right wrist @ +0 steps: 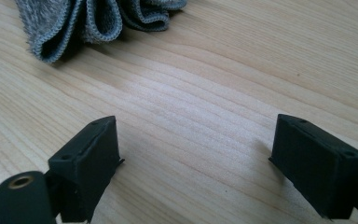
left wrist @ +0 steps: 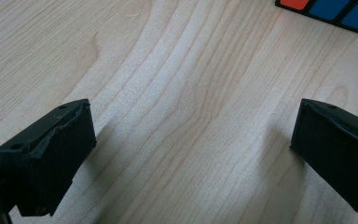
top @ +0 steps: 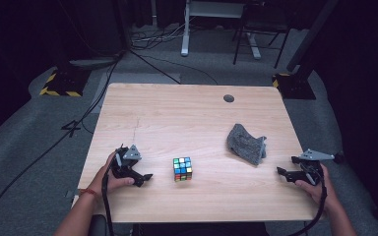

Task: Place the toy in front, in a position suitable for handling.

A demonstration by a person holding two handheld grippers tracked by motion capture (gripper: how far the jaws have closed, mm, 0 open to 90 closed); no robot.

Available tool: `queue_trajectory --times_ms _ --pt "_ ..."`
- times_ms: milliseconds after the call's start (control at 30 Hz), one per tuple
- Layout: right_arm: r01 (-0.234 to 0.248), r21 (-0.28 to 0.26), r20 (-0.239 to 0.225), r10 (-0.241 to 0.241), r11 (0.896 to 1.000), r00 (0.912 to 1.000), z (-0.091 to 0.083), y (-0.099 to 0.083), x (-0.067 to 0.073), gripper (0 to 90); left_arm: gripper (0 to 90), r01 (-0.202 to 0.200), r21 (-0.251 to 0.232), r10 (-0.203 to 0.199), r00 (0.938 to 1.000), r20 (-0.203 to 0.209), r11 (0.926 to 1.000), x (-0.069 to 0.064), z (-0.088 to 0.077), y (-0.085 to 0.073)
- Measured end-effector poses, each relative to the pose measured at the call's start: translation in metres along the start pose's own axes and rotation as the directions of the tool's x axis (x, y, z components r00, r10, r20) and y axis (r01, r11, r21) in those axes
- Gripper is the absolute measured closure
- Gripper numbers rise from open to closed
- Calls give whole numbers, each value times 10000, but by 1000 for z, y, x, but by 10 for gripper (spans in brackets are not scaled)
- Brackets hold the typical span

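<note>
Tongs [top: 147, 178] beside scrambled multicoloured cube [top: 182, 168]

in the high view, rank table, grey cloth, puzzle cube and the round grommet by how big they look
1. table
2. grey cloth
3. puzzle cube
4. round grommet, which lies farther from the camera but is plainly smallest

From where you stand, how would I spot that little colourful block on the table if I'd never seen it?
Start at the light wooden table. Near its front edge, roughly midway between the person's two hands, sits the puzzle cube. It is a small black-framed cube of bright mixed squares, quite unlike the soft crumpled grey cloth lying to its right.
</note>
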State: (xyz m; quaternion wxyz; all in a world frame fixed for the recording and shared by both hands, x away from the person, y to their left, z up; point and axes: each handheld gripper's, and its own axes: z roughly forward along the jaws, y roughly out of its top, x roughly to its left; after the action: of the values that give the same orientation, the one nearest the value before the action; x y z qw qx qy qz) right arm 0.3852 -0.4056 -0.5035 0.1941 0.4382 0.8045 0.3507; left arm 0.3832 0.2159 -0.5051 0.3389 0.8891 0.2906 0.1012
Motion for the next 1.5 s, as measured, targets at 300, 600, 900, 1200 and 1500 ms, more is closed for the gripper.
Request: queue_trajectory --times_ms 300,600,900,1200,1500 --pt "-11 9 26 11 10000 10000 0 0 0 147 1 -270 24 269 9994 233 9996 -17 -1 -1" --pt "247 164 -143 -245 9996 9996 0 3 -1 172 4 -455 -15 455 9982 380 9990 -36 3 2" --pt "1085 -651 -313 -1107 9920 9934 -15 35 15 280 4 -775 -29 775 9947 675 9970 -44 9 9" --pt "2488 -925 -976 -2575 9641 9613 -5 92 50 309 1 -928 -46 929 9918 874 9957 -48 14 15" --pt "2901 -636 -1311 -2961 9549 9461 26 117 64 331 1 -1037 -51 1037 9898 973 9946 -50 18 19"
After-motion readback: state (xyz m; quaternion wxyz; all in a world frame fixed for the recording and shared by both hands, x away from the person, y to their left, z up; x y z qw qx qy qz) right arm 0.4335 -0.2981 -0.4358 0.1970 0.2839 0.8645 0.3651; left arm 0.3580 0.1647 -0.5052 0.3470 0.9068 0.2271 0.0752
